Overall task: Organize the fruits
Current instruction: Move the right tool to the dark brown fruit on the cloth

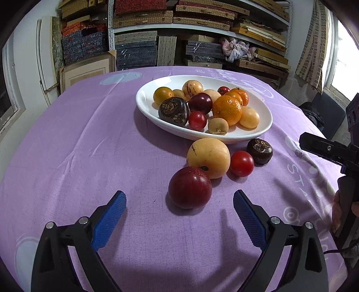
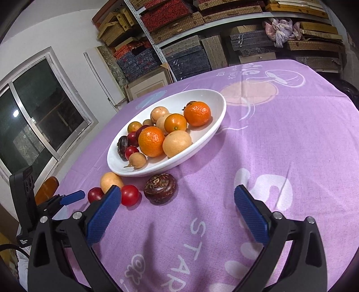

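Over a worktop draped in a purple cloth (image 1: 89, 157), we hold our left gripper (image 1: 179, 215) low with its blue fingers (image 1: 110, 221) spread wide and empty, a dark red plum (image 1: 190, 187) lying on the cloth just ahead of them. Touching that plum is a large pale yellow fruit (image 1: 208, 157), then a red cherry tomato (image 1: 241, 163) and a dark brown water chestnut (image 1: 259, 150), all four outside the white oval dish (image 1: 143, 98) and close to its near rim. The dish carries the rest: a large orange (image 1: 227, 109), smaller citrus, a dark plum, more tomatoes, pale round fruits and a second water chestnut (image 1: 173, 111). From the left wrist we see the right gripper only as a black tip (image 1: 323, 148) entering at the frame's edge, with fingers of a hand (image 1: 336, 211) wrapped on its handle. The right wrist view fills that in: our right gripper (image 2: 178, 213) has its fingers (image 2: 251, 213) parted and holding nothing above the printed white lettering, with the loose water chestnut (image 2: 159, 188) nearest to them. Here the left finger partly hides the yellow fruit (image 2: 111, 180) and tomato (image 2: 130, 195), and the left gripper's blue tip (image 2: 73, 197) shows beside the plum (image 2: 95, 194). Shelves of stacked boxes (image 1: 139, 20) stand behind, and only the right view shows a dark window (image 2: 38, 107)
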{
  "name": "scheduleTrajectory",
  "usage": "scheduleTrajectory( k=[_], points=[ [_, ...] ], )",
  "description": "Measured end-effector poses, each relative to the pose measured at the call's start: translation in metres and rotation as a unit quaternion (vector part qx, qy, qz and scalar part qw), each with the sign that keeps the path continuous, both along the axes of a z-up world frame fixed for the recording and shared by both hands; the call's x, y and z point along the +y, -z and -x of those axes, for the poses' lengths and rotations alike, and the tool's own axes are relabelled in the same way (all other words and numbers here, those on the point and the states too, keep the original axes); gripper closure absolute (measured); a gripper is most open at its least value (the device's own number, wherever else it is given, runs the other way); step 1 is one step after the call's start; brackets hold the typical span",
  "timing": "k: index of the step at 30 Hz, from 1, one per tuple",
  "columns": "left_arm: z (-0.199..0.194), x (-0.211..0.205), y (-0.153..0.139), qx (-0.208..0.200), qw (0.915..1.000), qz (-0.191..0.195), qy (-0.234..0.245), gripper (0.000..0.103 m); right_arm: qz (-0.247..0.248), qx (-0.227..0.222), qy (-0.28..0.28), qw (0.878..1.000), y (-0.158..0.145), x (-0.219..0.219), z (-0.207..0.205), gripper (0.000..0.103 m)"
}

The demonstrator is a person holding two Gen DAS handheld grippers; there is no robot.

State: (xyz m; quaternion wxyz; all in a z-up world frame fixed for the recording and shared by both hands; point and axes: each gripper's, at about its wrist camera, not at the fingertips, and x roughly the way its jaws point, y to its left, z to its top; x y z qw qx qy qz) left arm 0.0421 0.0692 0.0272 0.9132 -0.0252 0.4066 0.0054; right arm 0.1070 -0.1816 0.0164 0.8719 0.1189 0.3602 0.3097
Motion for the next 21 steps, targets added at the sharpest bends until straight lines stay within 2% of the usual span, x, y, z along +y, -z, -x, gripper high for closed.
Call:
scheduleTrajectory(
  k=[6, 21],
  points=[
    [-0.004, 0.001, 0.006, 0.021, 0.9997, -0.007, -0.008, 0.006, -0.001, 0.006, 0.0, 1.0, 0.001, -0.001, -0.001, 0.004],
    [-0.012, 0.015, 0.009, 0.034, 0.9987, 0.019, -0.033, 0.006, 0.007, 0.029, -0.002, 1.0, 0.008, 0.002, -0.007, 0.004]
  ],
)
